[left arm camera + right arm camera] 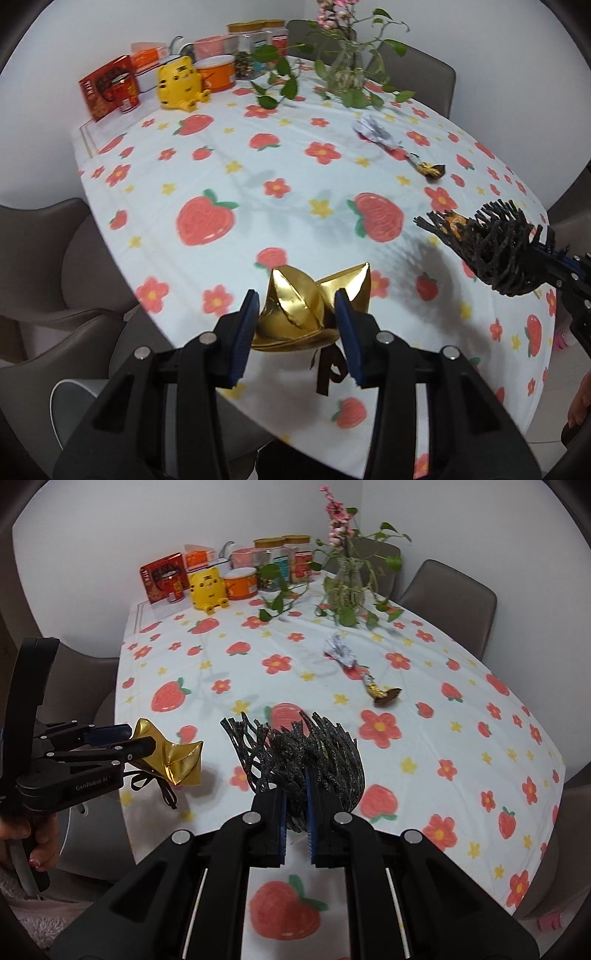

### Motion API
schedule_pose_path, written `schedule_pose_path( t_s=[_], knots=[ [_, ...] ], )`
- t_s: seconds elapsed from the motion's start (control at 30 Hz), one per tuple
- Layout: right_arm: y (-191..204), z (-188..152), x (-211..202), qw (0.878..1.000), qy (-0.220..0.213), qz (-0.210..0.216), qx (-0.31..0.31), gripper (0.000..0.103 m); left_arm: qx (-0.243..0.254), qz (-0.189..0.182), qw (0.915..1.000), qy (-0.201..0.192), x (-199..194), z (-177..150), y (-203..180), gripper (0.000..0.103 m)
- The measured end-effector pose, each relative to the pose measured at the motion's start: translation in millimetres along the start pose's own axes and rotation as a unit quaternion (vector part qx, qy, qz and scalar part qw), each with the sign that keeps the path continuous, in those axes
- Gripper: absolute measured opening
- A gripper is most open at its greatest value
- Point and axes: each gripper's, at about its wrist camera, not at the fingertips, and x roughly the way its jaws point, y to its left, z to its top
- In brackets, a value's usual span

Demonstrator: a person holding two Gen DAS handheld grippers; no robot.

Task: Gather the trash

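Note:
My left gripper (297,306) is shut on a crumpled gold foil wrapper (310,308) with a dark ribbon hanging under it, held above the table's near edge; it also shows in the right wrist view (173,755). My right gripper (295,779) is shut on the rim of a black woven basket (306,753), held above the table; the basket also shows in the left wrist view (491,247) with something orange inside. A silver wrapper (340,650) and a gold-brown candy wrapper (384,694) lie on the tablecloth further out.
The table has a strawberry-and-flower cloth (258,664). At the far end stand a glass vase with plants (345,583), a yellow tiger toy (208,587), a red box (164,578), jars and tubs. Grey chairs (450,598) surround the table.

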Motion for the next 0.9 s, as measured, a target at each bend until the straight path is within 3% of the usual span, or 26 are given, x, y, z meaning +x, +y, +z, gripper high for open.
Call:
schedule_pose_path(
  t_s=[0.07, 0.47, 0.63, 0.9],
  knots=[
    [27.1, 4.1, 0.3, 1.0, 0.0, 0.015, -0.019, 0.008, -0.016, 0.01, 0.9998, 0.002, -10.9, -9.5, 25.3, 0.021],
    [209.8, 9.2, 1.5, 0.988, 0.004, 0.108, -0.112, 0.008, -0.119, 0.056, 0.9913, -0.001, -76.6, -96.8, 169.2, 0.018],
    [260.8, 2.1, -1.8, 0.981, 0.005, 0.122, -0.147, 0.008, -0.148, 0.072, 0.9864, -0.002, -96.3, -126.4, 207.6, 0.018],
    [305.3, -0.7, -8.0, 0.976, 0.005, 0.14, -0.169, 0.008, -0.171, 0.077, 0.9822, -0.002, -106.5, -152.9, 239.8, 0.018]
  ],
)
